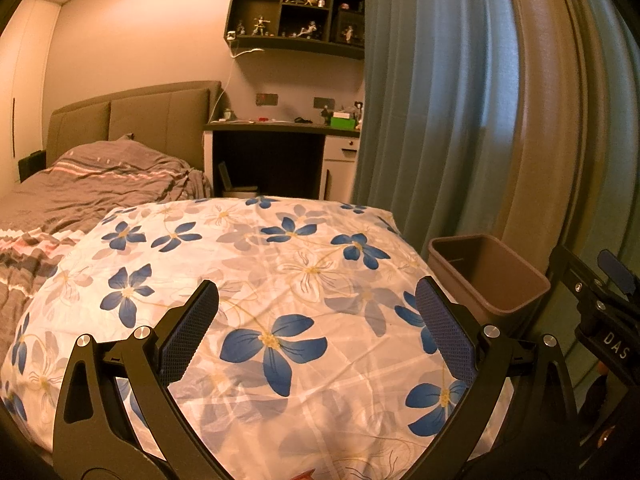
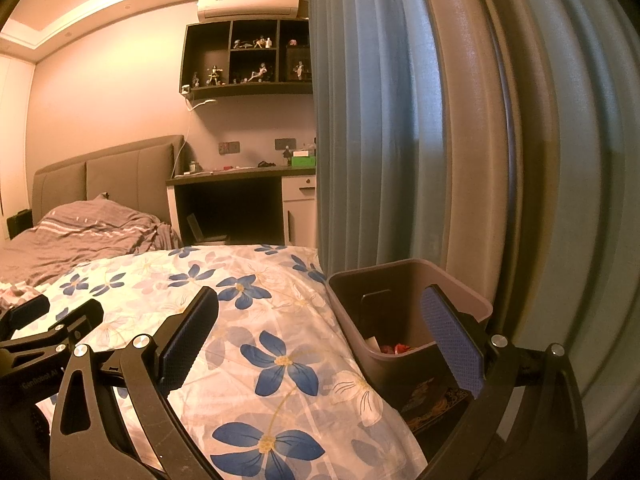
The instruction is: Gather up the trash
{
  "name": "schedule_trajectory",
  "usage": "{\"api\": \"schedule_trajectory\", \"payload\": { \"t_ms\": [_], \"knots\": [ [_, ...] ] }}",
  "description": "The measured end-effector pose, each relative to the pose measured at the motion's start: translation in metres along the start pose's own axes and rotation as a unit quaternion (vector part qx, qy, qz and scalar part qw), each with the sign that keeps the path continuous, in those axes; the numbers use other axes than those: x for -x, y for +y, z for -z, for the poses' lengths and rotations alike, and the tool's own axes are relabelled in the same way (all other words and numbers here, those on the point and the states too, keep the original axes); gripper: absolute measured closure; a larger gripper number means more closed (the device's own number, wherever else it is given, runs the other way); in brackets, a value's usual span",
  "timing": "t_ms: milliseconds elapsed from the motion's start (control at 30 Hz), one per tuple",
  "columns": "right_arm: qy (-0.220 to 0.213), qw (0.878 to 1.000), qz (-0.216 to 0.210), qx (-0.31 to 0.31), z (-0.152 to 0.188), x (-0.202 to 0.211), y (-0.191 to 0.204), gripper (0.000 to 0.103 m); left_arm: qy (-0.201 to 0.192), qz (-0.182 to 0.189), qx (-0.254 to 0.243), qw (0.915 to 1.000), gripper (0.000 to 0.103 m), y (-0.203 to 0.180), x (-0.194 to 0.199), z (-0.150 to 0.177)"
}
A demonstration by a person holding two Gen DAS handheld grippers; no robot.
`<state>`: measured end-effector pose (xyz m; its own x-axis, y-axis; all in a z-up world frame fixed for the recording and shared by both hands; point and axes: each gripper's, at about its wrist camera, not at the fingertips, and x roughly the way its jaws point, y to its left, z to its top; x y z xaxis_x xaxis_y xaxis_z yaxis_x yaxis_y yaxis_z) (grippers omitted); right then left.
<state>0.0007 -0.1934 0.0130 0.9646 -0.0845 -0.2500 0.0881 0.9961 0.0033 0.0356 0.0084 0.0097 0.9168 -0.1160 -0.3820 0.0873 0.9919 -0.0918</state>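
The bedroom holds a bed under a blue-flowered quilt (image 1: 280, 280), blue curtains (image 2: 380, 140) to the right and a cluttered table (image 1: 280, 124) beyond. The trash bin (image 2: 404, 312) stands beside the bed's right edge against the curtains, its long axis running away from the cameras, with red and white scraps (image 2: 394, 348) already inside. The right claw (image 2: 320, 344) is nearer, its right finger over the bin mouth; the left claw (image 1: 318, 336) hangs above the quilt, and both are spread wide and empty, with no loose trash visible on the quilt.

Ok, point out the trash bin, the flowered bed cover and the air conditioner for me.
Trash bin (image 2: 464, 300): right wrist view, back rim.
Flowered bed cover (image 1: 276, 344): left wrist view, blue flower near its middle.
Air conditioner (image 2: 248, 4): right wrist view, front panel.
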Motion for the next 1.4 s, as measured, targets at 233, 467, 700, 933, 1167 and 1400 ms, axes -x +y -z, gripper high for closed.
{"api": "schedule_trajectory", "payload": {
  "t_ms": [233,467,700,933,1167,1400],
  "knots": [
    [-0.001,1.0,0.0,-0.001,0.0002,-0.0004,-0.0011,0.006,0.0,0.0,0.0,1.0,0.006,0.0002,0.0004,0.0001],
    [0.0,1.0,0.0,-0.001,0.0007,-0.0012,-0.0015,0.006,0.0,0.0,0.0,1.0,0.006,-0.0001,0.0007,0.0001],
    [0.0,1.0,0.0,-0.001,0.0009,-0.0012,-0.0024,0.006,0.0,0.0,0.0,1.0,0.006,-0.0008,0.0002,0.0001],
    [0.001,1.0,0.0,-0.001,0.001,-0.0013,-0.0032,0.006,0.0,0.0,0.0,1.0,0.006,-0.0015,0.0005,0.0002],
    [0.001,1.0,0.0,-0.001,0.001,-0.0015,-0.0035,0.006,0.0,0.0,-0.001,1.0,0.006,-0.0019,0.0005,0.0001],
    [0.0,1.0,0.001,-0.001,0.0009,-0.0012,-0.0036,0.006,0.001,0.005,-0.003,1.0,0.006,-0.0027,0.0015,0.0042]
  ]
}}
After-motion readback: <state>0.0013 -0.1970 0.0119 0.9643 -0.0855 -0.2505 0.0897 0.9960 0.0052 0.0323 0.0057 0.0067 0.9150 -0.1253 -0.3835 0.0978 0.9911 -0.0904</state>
